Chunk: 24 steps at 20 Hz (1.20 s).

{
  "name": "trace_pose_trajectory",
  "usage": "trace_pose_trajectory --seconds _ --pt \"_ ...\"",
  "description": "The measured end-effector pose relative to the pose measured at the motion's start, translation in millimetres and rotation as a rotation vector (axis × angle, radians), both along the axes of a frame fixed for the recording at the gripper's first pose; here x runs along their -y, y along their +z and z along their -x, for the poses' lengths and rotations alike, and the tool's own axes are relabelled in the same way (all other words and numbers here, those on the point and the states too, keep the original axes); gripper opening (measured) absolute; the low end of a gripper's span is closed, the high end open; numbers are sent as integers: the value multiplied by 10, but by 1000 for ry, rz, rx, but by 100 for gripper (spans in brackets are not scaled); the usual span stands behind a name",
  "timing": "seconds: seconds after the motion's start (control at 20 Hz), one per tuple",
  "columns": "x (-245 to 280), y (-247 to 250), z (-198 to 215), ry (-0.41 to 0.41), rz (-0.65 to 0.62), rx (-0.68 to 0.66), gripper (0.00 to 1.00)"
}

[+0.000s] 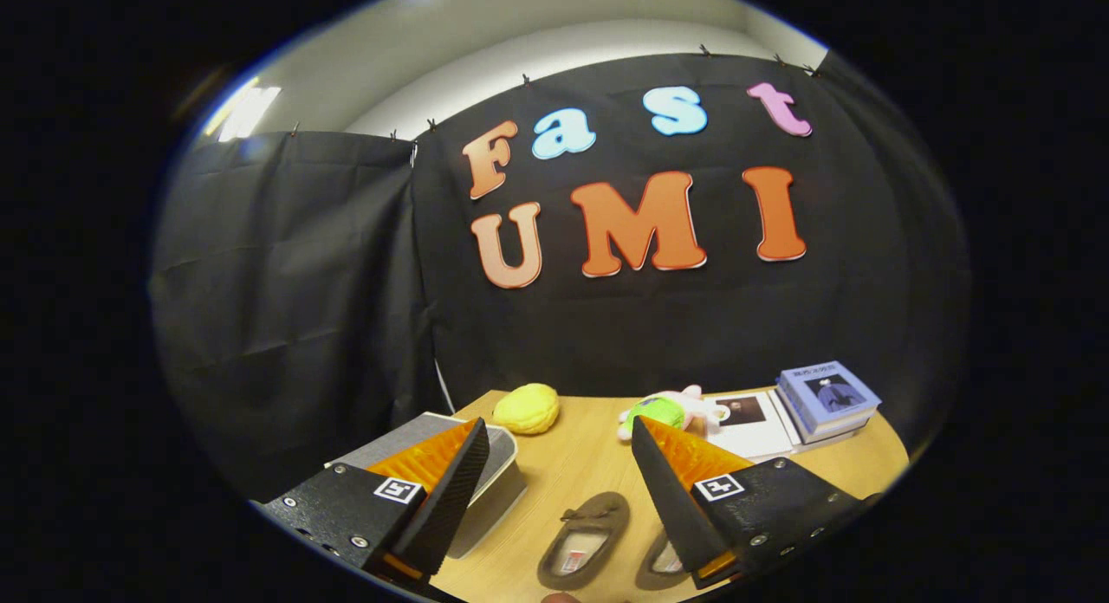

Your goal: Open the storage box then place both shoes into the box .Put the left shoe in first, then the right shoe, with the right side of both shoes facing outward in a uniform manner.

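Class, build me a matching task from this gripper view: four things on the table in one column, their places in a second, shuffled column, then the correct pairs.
Things:
1. storage box
2. brown shoe
3. yellow plush
4. stack of books

Places:
A. between the open gripper's fingers
B. partly behind the finger on the yellow plush's side
C. far corner, beside the white booklet
D. near the black cloth, beyond the box

Pairs: 1-B, 2-A, 3-D, 4-C
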<state>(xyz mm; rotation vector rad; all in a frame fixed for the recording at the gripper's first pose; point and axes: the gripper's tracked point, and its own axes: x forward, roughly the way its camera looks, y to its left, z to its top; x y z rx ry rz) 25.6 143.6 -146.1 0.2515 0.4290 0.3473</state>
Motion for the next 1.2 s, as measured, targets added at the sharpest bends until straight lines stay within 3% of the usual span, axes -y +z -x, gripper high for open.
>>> trace_pose_trajectory --seconds 0.4,0.75,1.2 --pt "-749 -708 18 154 -139 -225 99" --pt "-1281 -968 60 283 -303 -362 97" --pt "-1634 -1276 60 340 -466 -508 93"
